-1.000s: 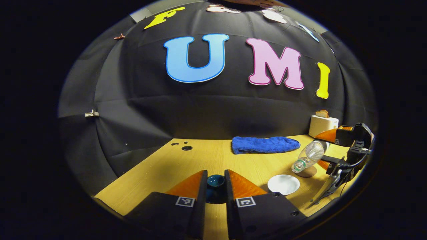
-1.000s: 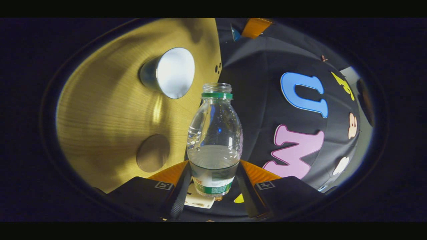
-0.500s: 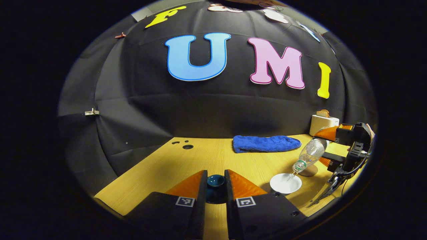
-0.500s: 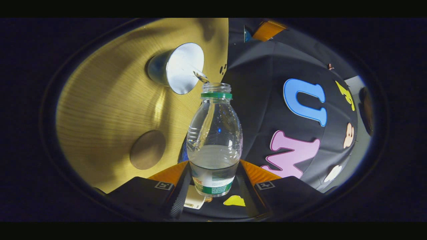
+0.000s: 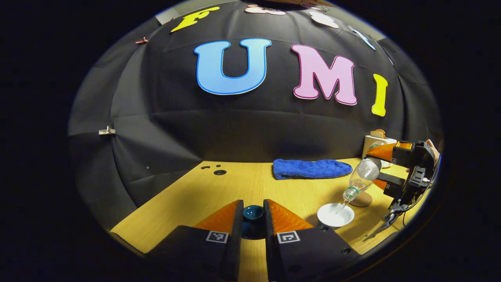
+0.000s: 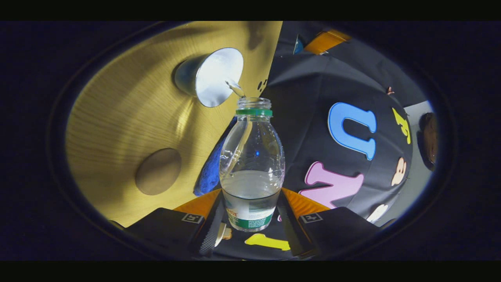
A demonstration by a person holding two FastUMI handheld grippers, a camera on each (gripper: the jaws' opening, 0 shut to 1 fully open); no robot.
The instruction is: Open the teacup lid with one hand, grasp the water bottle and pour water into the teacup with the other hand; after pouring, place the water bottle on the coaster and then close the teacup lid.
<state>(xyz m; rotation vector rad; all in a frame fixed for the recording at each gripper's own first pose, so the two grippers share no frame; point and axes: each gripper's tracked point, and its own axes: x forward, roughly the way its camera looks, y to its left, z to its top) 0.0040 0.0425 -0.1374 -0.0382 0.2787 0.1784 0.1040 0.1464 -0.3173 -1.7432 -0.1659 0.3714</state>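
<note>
Nearby, towel (image 5: 312,169); perhaps toaster (image 5: 372,141).

Most of the lid (image 5: 252,213) behind the left hand-held gripper's fingers (image 5: 224,219).

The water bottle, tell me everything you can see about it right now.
The water bottle is clear ribbed plastic with a green neck ring, no cap, and a label band near its base. It is partly filled with water. The right gripper holds it by the lower body, one finger on each side. It is tilted mouth-down over the teacup, and a thin stream runs from its mouth into the cup. It hangs above the table, just in front of the round coaster.
</note>
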